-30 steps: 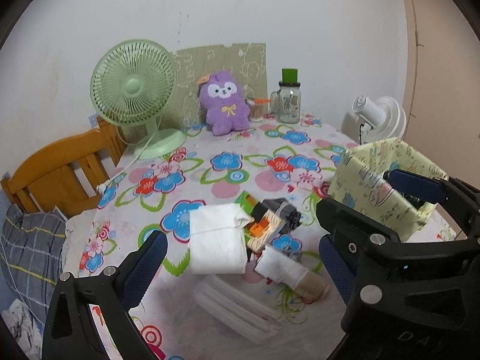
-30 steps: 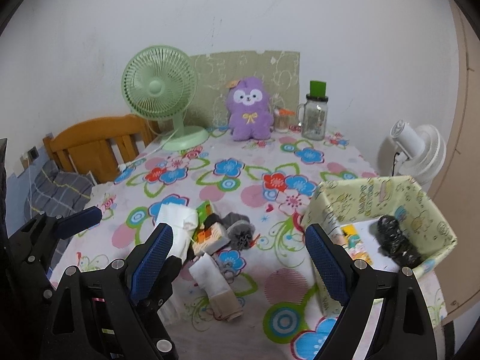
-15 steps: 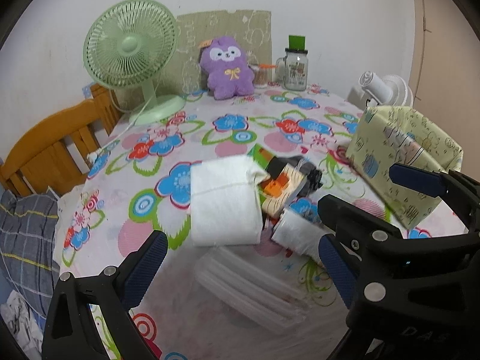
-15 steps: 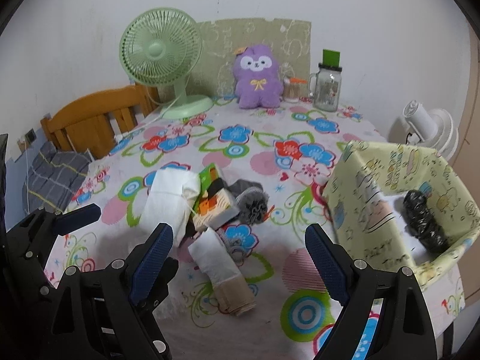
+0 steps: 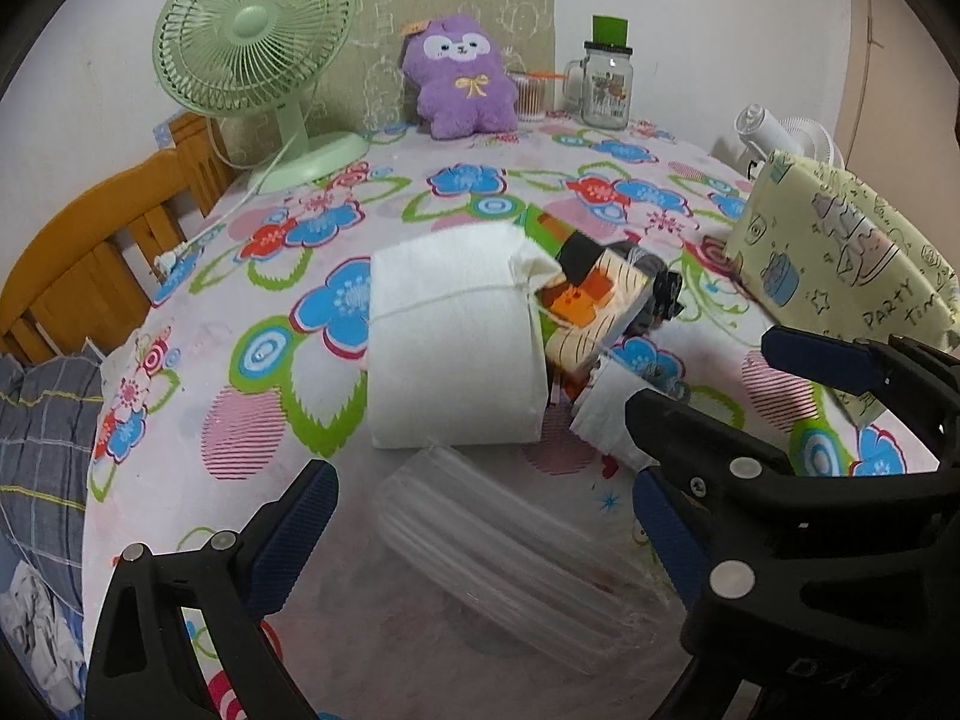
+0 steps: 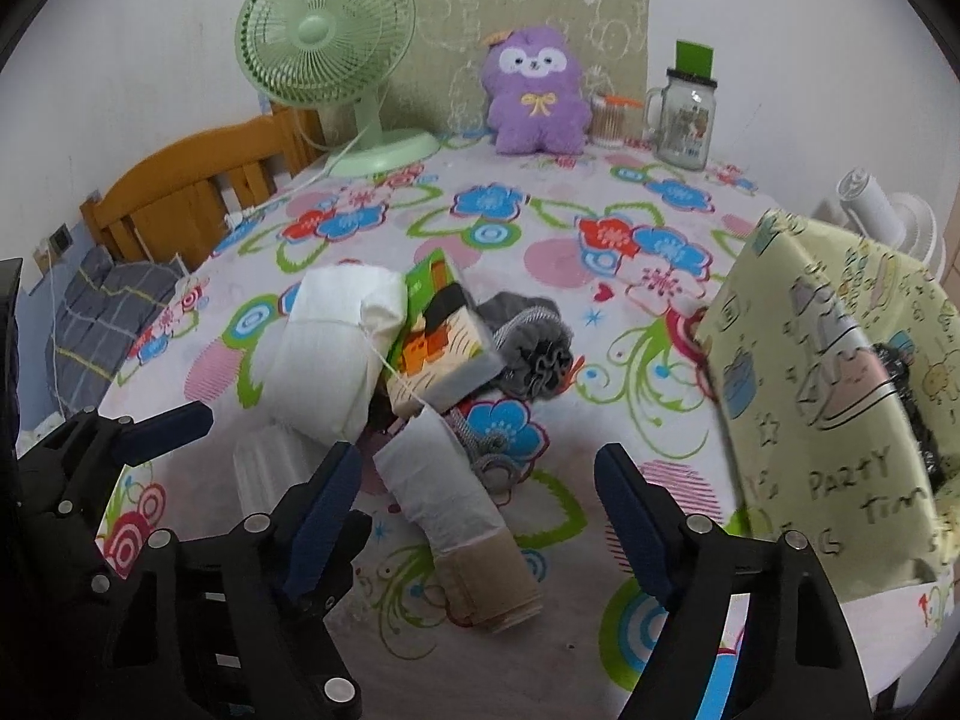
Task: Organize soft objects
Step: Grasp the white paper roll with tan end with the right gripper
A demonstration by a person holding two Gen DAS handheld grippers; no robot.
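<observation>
Only the right wrist view looks into the pale yellow printed fabric box (image 6: 834, 372), where a crinkled black item (image 6: 900, 390) lies; the left view shows just that box's outer wall (image 5: 840, 264). The left view alone gives a clear look at the ribbed clear plastic piece (image 5: 510, 546) lying under the left gripper (image 5: 486, 534), whose 2 jaws stand wide apart, holding nothing. The right gripper (image 6: 480, 510) is closing, its pads either side of the rolled white-and-tan sock (image 6: 462, 516) but not yet pressing it. Beside it lie a folded white cloth bundle (image 6: 330, 354), a small printed box (image 6: 444, 354) and grey socks (image 6: 528, 342) on the flowered tablecloth (image 6: 510, 204).
</observation>
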